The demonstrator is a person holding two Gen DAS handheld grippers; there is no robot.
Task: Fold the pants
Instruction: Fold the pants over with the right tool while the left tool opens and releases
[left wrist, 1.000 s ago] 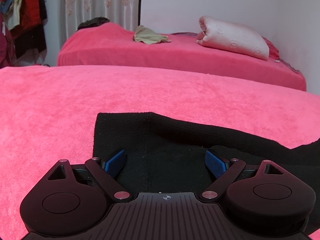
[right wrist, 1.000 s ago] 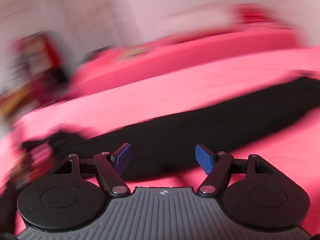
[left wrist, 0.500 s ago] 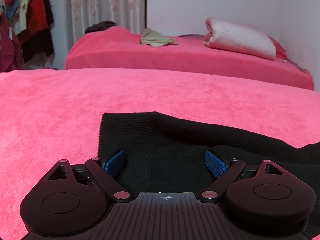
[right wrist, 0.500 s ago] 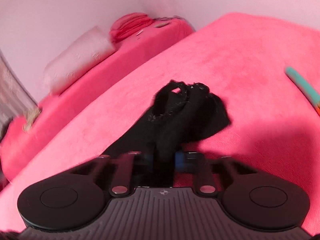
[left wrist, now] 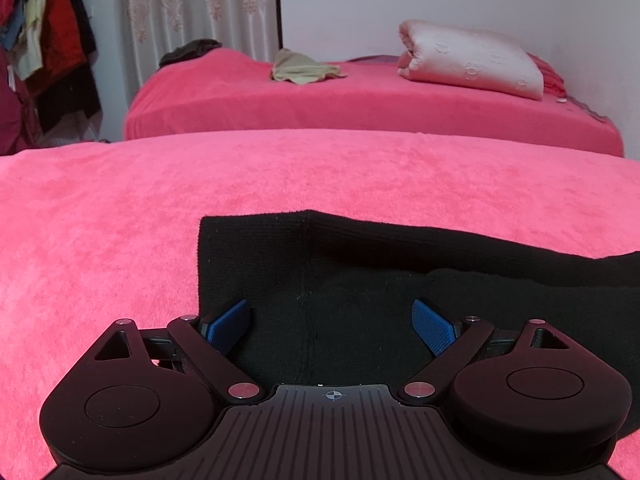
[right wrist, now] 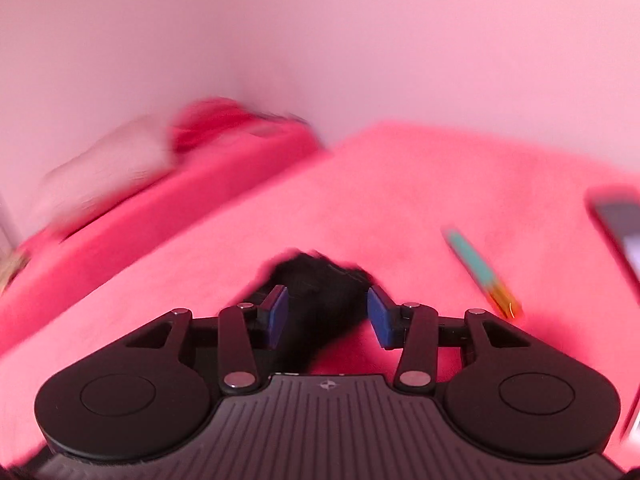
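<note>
Black pants (left wrist: 360, 280) lie flat on the pink bed cover (left wrist: 120, 220), their waistband end towards the left. My left gripper (left wrist: 332, 328) hovers low over the waistband, open, with its blue pads (left wrist: 230, 326) wide apart and only flat cloth beneath. In the blurred right wrist view, the bunched end of the pant legs (right wrist: 320, 284) lies between the jaws of my right gripper (right wrist: 327, 314). Those jaws are opening and the blue pads (right wrist: 378, 316) stand off the cloth.
A teal and orange pen-like stick (right wrist: 480, 272) lies on the cover right of the leg ends, with a dark flat device (right wrist: 620, 232) at the far right edge. Behind stands a second pink bed (left wrist: 360, 108) with a rolled quilt (left wrist: 468, 60) and a beige garment (left wrist: 304, 70). Clothes (left wrist: 48, 52) hang at left.
My right gripper swung from the middle of the pants to the leg ends, shut on the bunched cloth, and its jaws have now come apart. The left gripper has barely shifted.
</note>
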